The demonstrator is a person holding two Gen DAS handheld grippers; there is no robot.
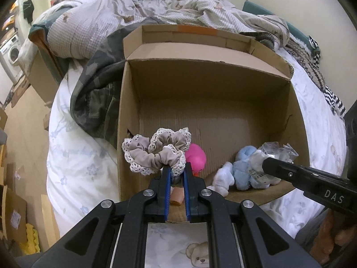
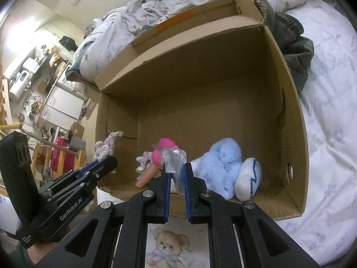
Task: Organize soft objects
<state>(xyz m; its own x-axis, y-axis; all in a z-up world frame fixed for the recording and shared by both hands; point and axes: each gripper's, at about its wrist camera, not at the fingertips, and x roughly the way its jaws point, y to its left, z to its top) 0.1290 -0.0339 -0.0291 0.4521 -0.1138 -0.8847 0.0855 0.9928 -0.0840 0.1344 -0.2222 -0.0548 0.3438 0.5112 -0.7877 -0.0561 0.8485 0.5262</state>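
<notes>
Your left gripper (image 1: pixel 176 170) grips the scrunchie (image 1: pixel 156 154), your right gripper (image 2: pixel 176 174) the plastic packet (image 2: pixel 175 159); release both into the cardboard box (image 1: pixel 212 93).

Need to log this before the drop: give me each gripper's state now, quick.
Left gripper: shut on the lace-trimmed scrunchie, at the near left of the cardboard box.
Right gripper: shut on the clear plastic packet, inside the box.

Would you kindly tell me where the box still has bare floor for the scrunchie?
The cardboard box floor is bare toward its back wall. The near edge is crowded: pink toy, blue plush. Left tongs hold the scrunchie above the near-left corner.
</notes>
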